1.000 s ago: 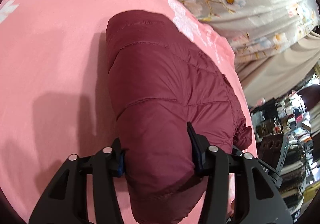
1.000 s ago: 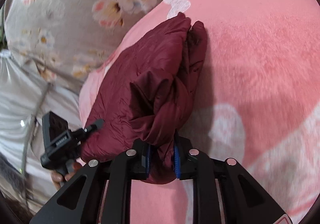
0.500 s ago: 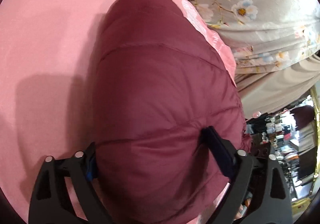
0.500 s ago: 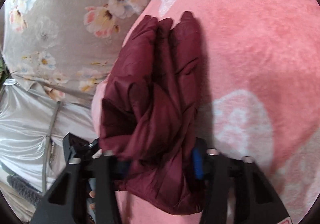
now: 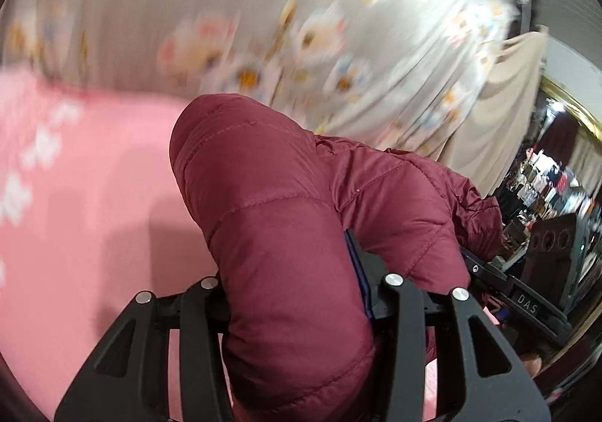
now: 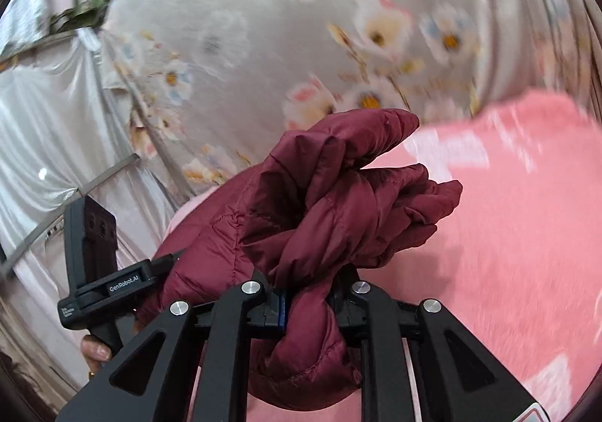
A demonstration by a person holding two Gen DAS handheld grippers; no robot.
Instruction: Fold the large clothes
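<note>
The folded maroon puffer jacket [image 5: 293,233] hangs between both claws above the pink blanket [image 5: 75,215], its padded end squeezed in the closing left claw [image 5: 289,294] at six o'clock and its bunched end pinched in the closing right claw [image 6: 308,299], floral curtain [image 6: 263,26] at twelve o'clock.

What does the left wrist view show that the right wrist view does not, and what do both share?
Only the left wrist view: cluttered shelves at the right edge. Only the right wrist view: white drapes. Both share the maroon puffer jacket, squeezed between the closing left gripper and right gripper, the pink blanket and floral curtain.
</note>
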